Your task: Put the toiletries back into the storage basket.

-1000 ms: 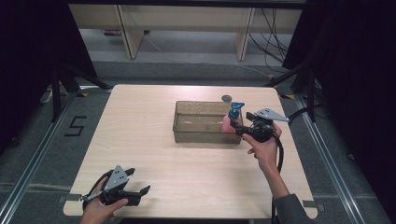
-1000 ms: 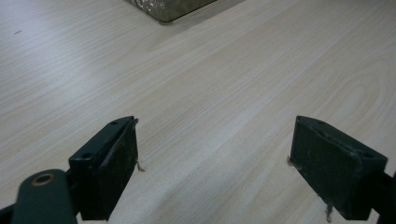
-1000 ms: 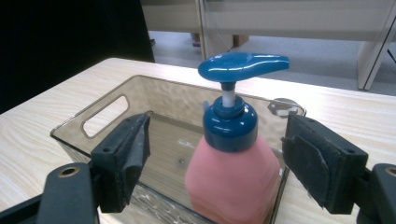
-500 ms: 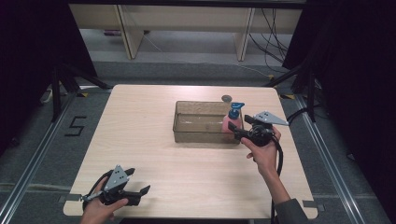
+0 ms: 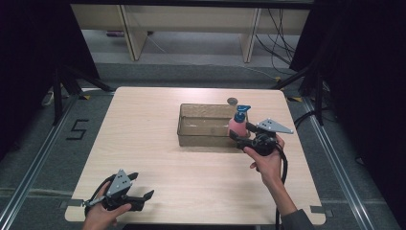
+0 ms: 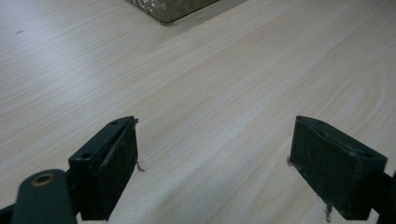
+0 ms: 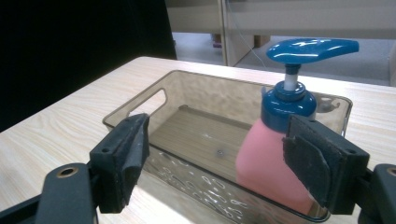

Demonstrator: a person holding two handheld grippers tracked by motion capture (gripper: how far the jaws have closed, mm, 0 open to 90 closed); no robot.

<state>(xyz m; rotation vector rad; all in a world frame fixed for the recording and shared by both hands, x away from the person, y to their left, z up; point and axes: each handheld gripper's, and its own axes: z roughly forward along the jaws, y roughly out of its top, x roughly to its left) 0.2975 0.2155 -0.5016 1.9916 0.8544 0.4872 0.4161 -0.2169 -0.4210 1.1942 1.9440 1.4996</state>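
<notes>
**Pump bottle in the bin, both jaws wide**

My right hand-held gripper (image 7: 217, 158) hangs with jaws spread wide, apart from the pink pump bottle (image 7: 275, 154), which stands upright at the right end of the clear bin (image 5: 203, 136). My left hand-held gripper (image 6: 229, 170) gapes wide and empty low over the table (image 5: 143, 143), at its near left corner.
</notes>
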